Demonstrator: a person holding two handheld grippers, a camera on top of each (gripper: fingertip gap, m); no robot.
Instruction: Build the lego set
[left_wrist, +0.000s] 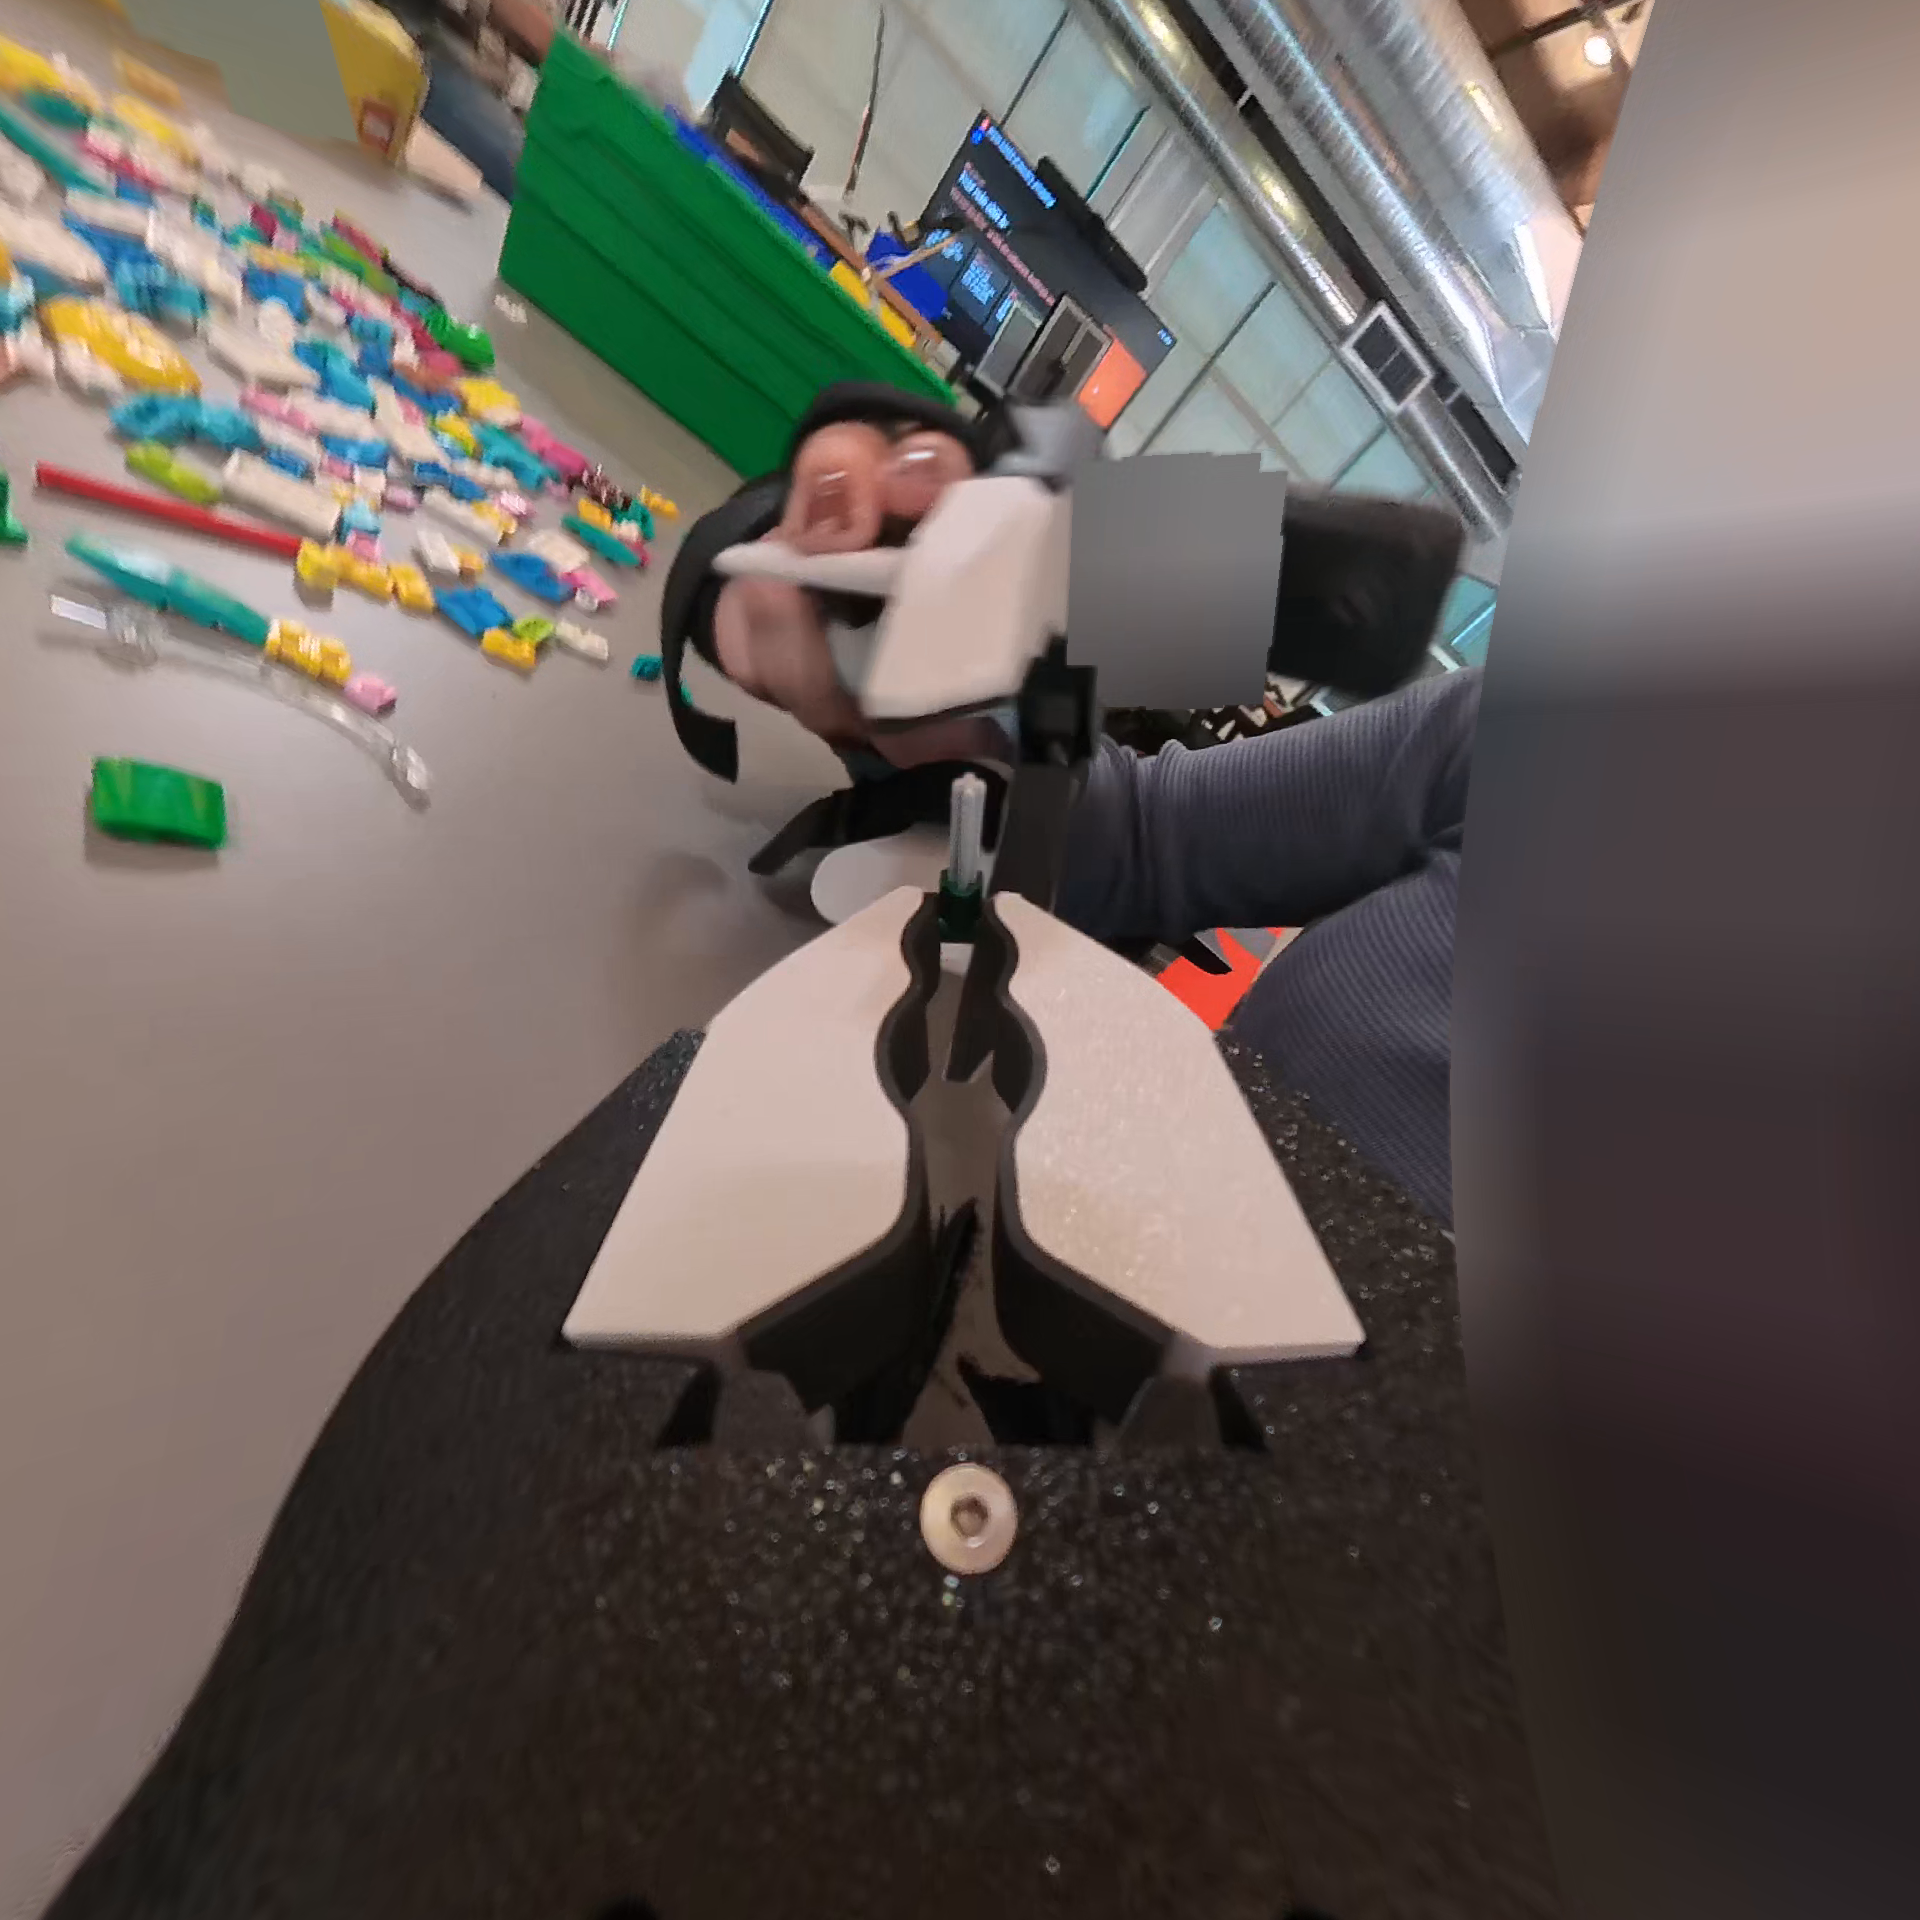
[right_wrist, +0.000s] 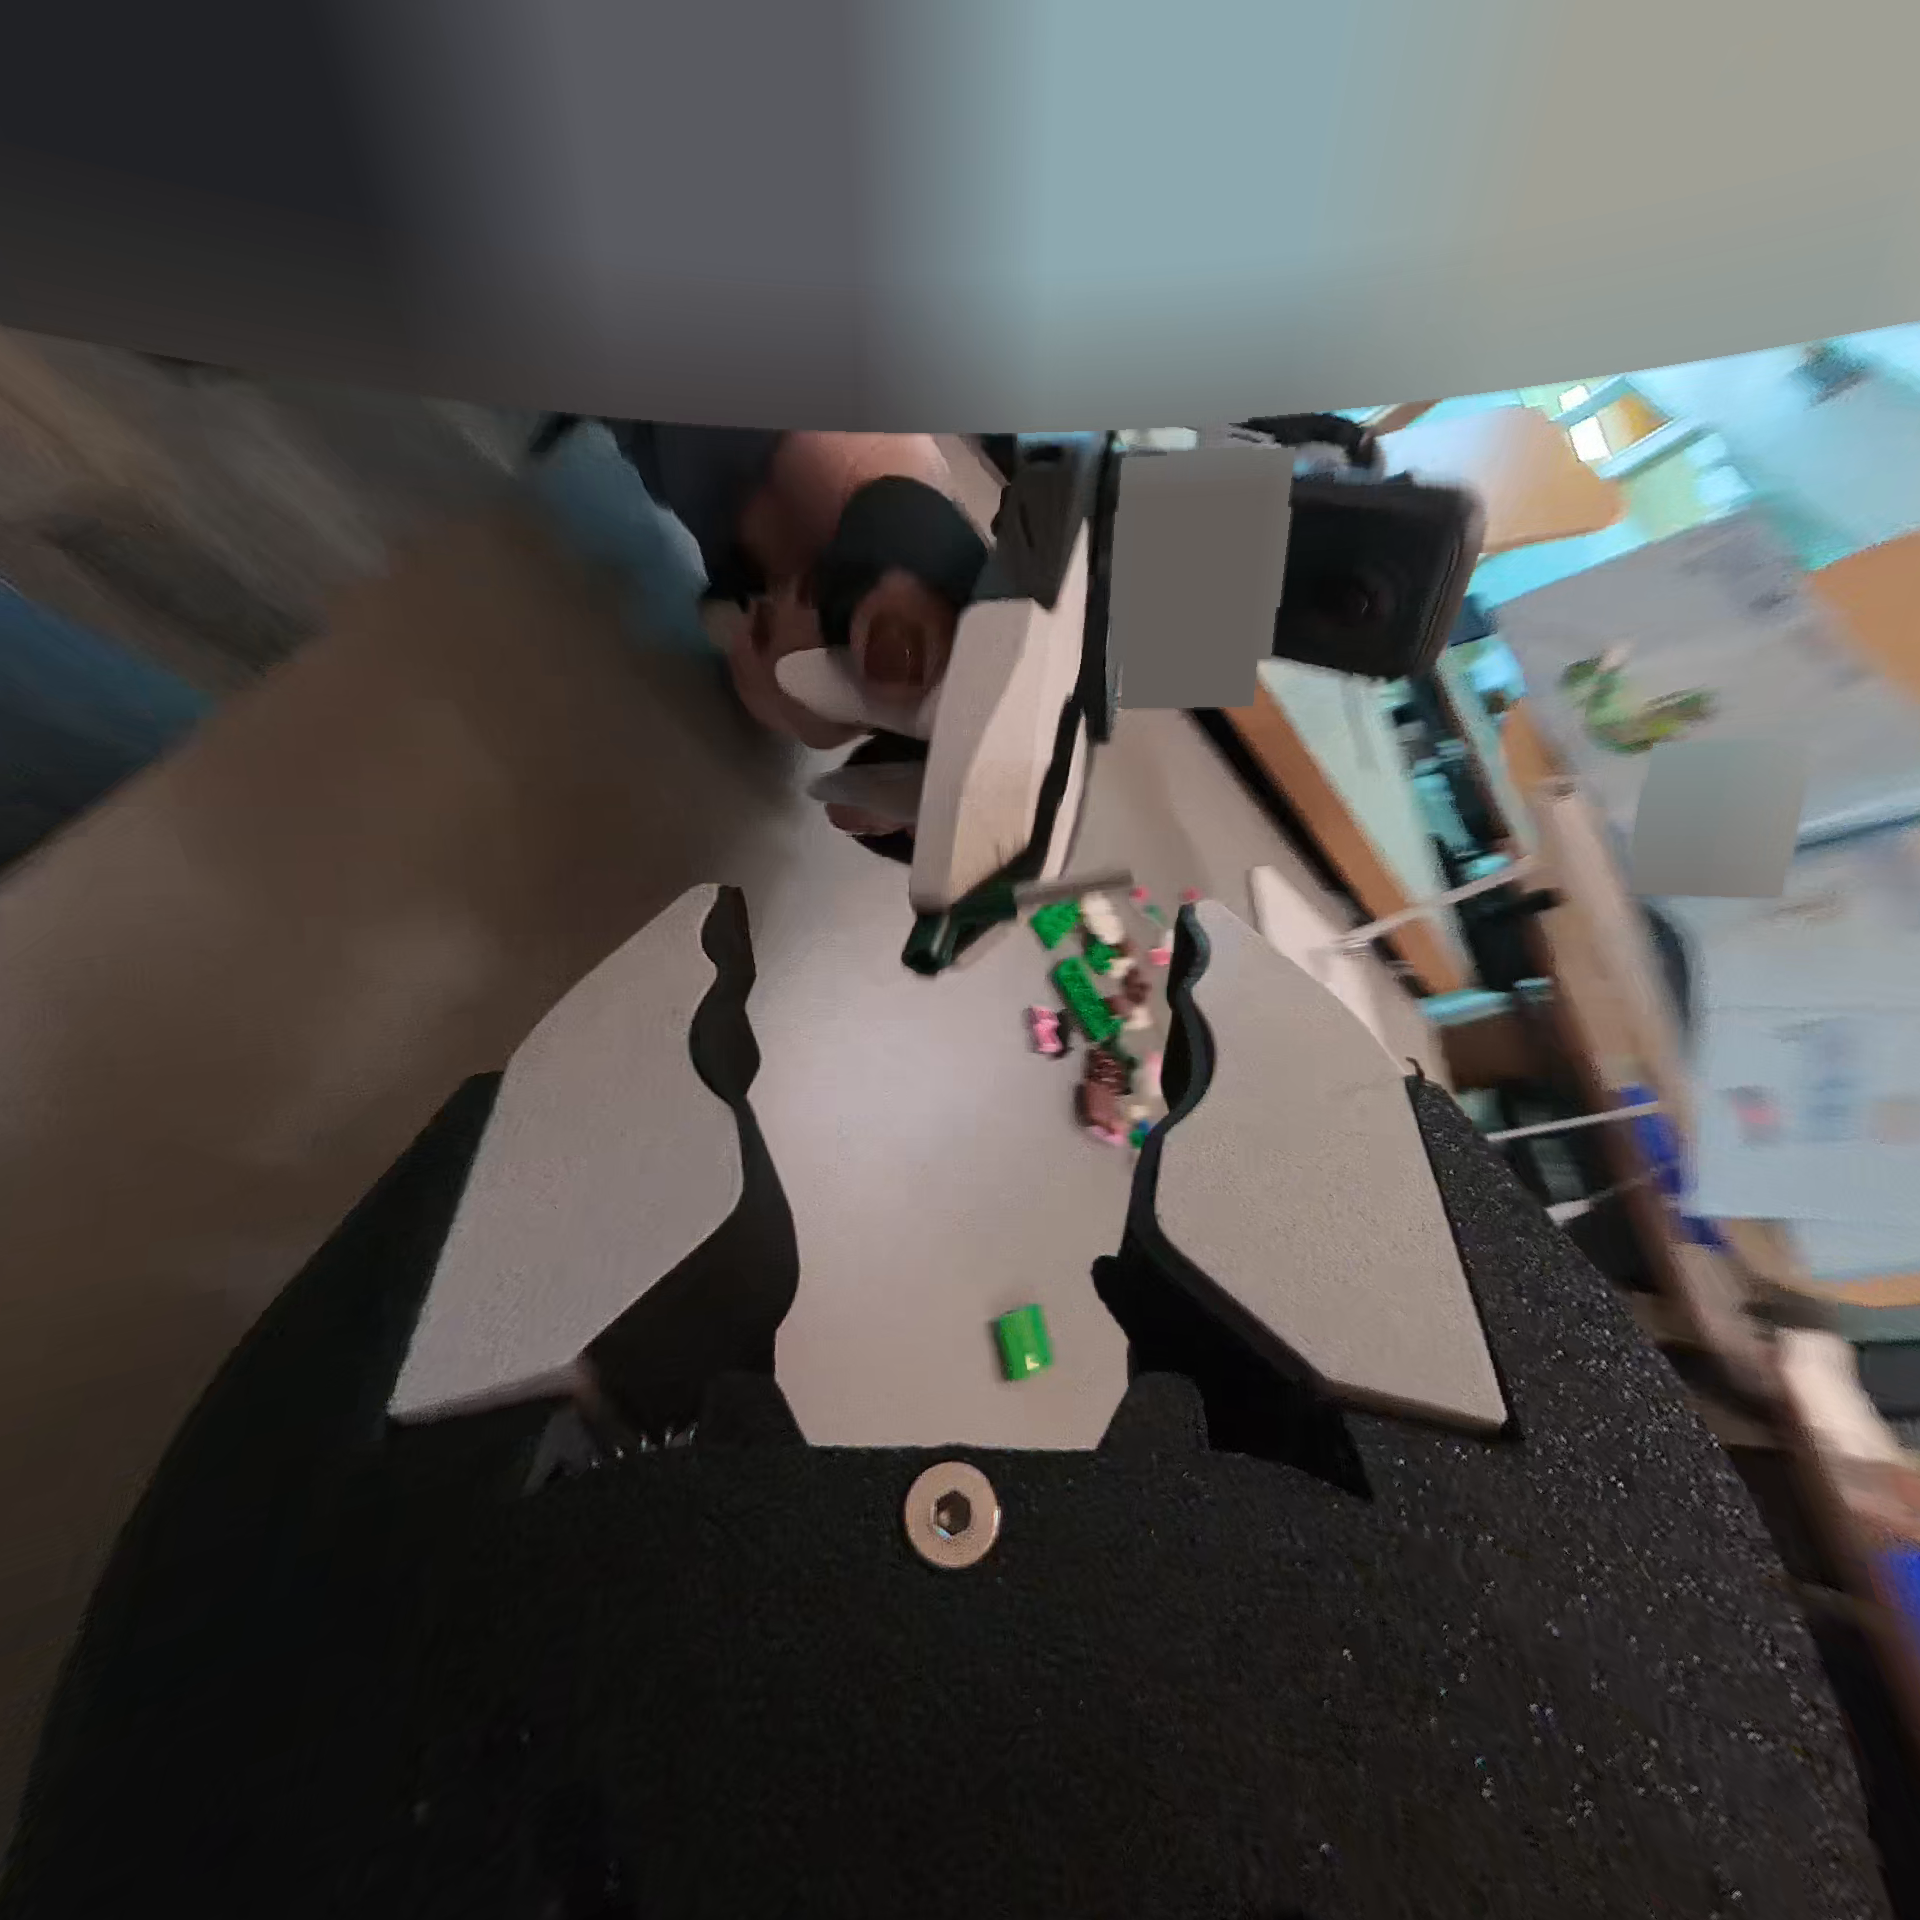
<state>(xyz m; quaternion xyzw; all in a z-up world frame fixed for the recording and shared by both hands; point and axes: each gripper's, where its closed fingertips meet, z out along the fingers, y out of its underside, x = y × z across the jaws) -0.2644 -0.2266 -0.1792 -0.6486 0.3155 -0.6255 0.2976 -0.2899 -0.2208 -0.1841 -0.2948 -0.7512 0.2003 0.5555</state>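
In the left wrist view my left gripper (left_wrist: 958, 914) is shut on a small dark green piece (left_wrist: 958, 906) with a thin grey rod (left_wrist: 968, 821) standing out of its tip. The right gripper shows beyond it, held in a hand, its tip near the rod. In the right wrist view my right gripper (right_wrist: 961, 914) is open and empty, above the grey table (right_wrist: 914, 1122). The left gripper (right_wrist: 935, 951) shows ahead of it, holding the dark green piece (right_wrist: 951, 930) with the grey rod (right_wrist: 1081, 885). A loose green brick (right_wrist: 1021, 1342) lies on the table between my right fingers.
Many coloured bricks (left_wrist: 312, 343) lie spread over the table at the left, with a red rod (left_wrist: 166, 509), a clear curved piece (left_wrist: 312, 707) and a green brick (left_wrist: 158, 802). A green crate (left_wrist: 665, 249) stands behind. A small pile of green, brown and pink pieces (right_wrist: 1096, 997) lies near my right finger. Both grippers' tips are close together, under 4 cm apart. Left tips and right tips are each some 15 cm from the loose green brick (right_wrist: 1021, 1342). It is also in sight in the left wrist view (left_wrist: 183, 804).
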